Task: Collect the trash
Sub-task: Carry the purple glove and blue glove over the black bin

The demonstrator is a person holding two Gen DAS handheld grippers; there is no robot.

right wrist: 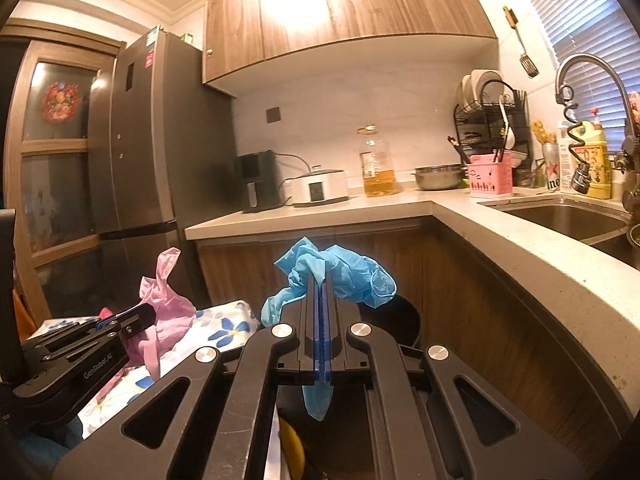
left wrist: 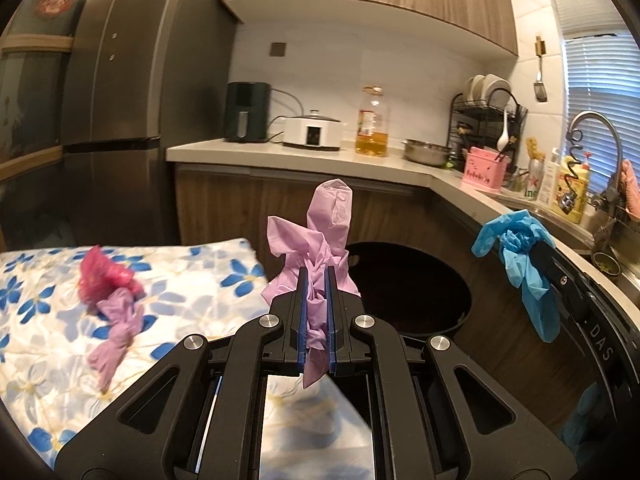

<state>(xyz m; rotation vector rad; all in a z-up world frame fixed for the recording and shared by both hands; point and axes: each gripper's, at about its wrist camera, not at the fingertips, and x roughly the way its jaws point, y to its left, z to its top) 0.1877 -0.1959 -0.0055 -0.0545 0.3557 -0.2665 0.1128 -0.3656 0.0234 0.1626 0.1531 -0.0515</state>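
Note:
My left gripper (left wrist: 318, 270) is shut on a crumpled lilac glove (left wrist: 330, 216), held just in front of the round black bin (left wrist: 412, 286). My right gripper (right wrist: 322, 276) is shut on a crumpled blue glove (right wrist: 352, 270), with the black bin (right wrist: 402, 326) just beyond it. In the left wrist view the blue glove (left wrist: 520, 248) hangs at the right from the right gripper, above the bin's right side. In the right wrist view the left gripper (right wrist: 150, 314) shows at the lower left with the lilac glove (right wrist: 164, 300). On the floral cloth (left wrist: 192, 276) lie a red crumpled scrap (left wrist: 100, 274) and another lilac glove (left wrist: 116, 328).
An L-shaped counter (right wrist: 404, 200) wraps behind and right of the bin, bearing an air fryer (left wrist: 246, 112), a cooker (left wrist: 312, 130), an oil bottle (left wrist: 374, 122), a pot, a pink holder (right wrist: 490, 178) and a dish rack. A sink (right wrist: 560, 216) with a tap sits right. A tall fridge (left wrist: 120, 92) stands left.

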